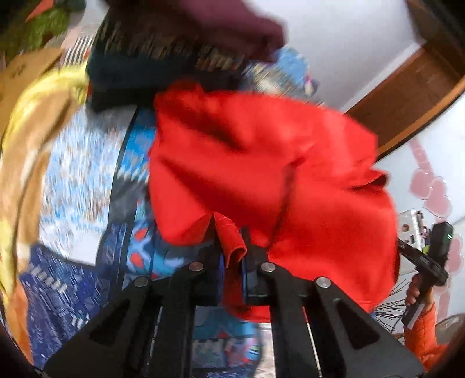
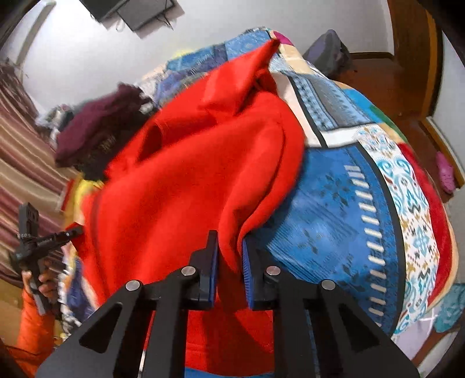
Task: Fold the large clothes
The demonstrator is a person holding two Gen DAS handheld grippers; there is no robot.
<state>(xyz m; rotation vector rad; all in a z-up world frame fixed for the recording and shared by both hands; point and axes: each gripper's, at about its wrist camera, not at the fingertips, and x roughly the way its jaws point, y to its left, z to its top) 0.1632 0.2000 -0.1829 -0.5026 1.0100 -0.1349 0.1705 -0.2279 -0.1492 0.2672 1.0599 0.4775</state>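
Red fleece fills both views: the red garment (image 1: pixel 261 162) hangs bunched between your two tools, lifted partly clear of the bed's patchwork bedspread (image 2: pixel 343 209), with its far end draped over the cover. Starting on your left, the left gripper (image 1: pixel 232 256) has its jaws clamped on a rolled hem edge, the stitched seam curling out between the blue pads. You probably hold it there so the edge stays traceable while the cloth is spread. Beyond it sit a yellow-and-tan cloth (image 1: pixel 37 139) and a dark pile topped by a maroon garment (image 1: pixel 203 26), soft and heaped rather than folded. Moving right, the right gripper (image 2: pixel 229 261) has its jaws pinched on a thick pleat of the same red cloth, which falls in heavy rounded folds; the material looks plush and matte, so it should drape rather than slip. With two edge grips set, the garment looks ready to be stretched flat on the bed, though motion blur hides its outline
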